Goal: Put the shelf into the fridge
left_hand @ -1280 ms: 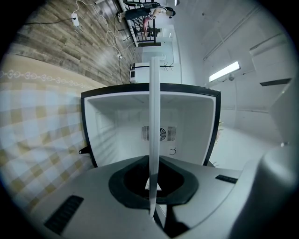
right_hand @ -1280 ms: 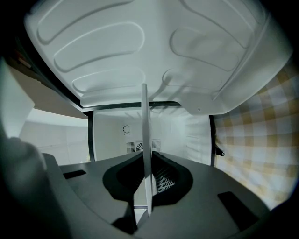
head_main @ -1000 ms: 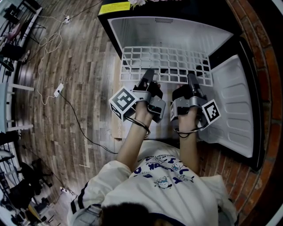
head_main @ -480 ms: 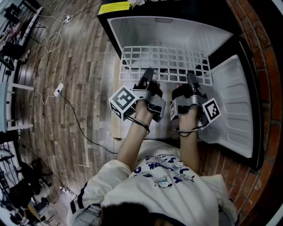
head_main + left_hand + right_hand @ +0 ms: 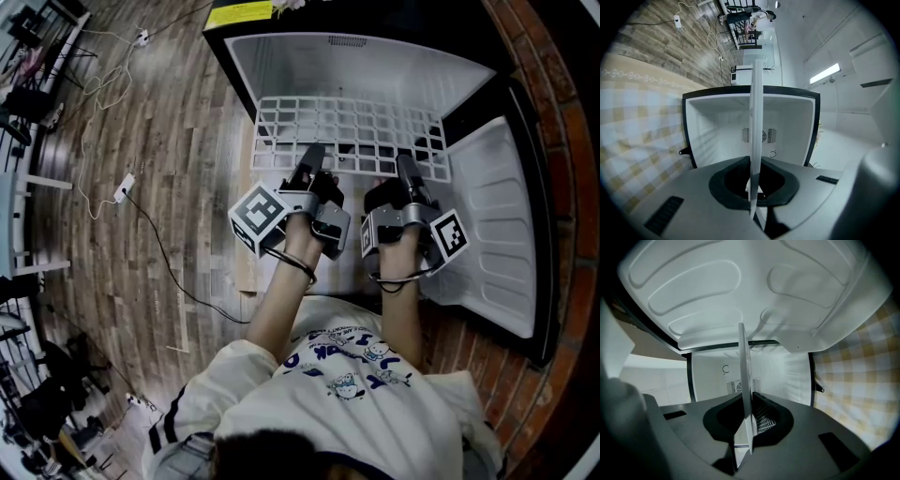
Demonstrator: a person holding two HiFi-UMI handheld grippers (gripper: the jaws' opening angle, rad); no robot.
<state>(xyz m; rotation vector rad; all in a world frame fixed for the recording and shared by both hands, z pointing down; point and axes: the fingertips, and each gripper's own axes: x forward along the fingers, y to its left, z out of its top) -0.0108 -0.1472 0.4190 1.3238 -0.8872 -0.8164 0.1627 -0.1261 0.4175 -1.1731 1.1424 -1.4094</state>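
Two grippers, 1 shelf, 1 fridge, all in the head view. Far left is wood-plank floor (image 5: 178,122) w/ thin cables (image 5: 161,246) trailing over it and 1 white power strip (image 5: 125,190) on the nearer run.

Left gripper (image 5: 312,159), marker cube (image 5: 260,218) on its outer side, is clamped on the near edge of the shelf (image 5: 352,127), left of centre. In the left gripper view its jaws (image 5: 753,187) pinch the shelf (image 5: 755,117) edge-on, as 1 thin white strip running straight ahead into the fridge (image 5: 717,126). A vent grille (image 5: 764,135) shows on the back wall, and checked yellow-white fabric (image 5: 637,122) lies to the left.

The shelf is a white wire grid, held about level at the mouth of the fridge (image 5: 281,66). Its far part is over the open white cavity and its near edge is out toward the person. Can't tell whether it's seated on any side rails.

Right gripper (image 5: 406,167), w/ its own marker cube (image 5: 447,236), grips the same near edge, right of centre. The right gripper view shows jaws (image 5: 747,427) closed on the shelf (image 5: 744,376), again edge-on.

1 fridge door (image 5: 497,216) is swung open to the right, moulded white liner facing in. It fills the top of the right gripper view (image 5: 740,287), w/ checked fabric (image 5: 853,362) at right. Brick paving (image 5: 553,84) lies beyond the door.
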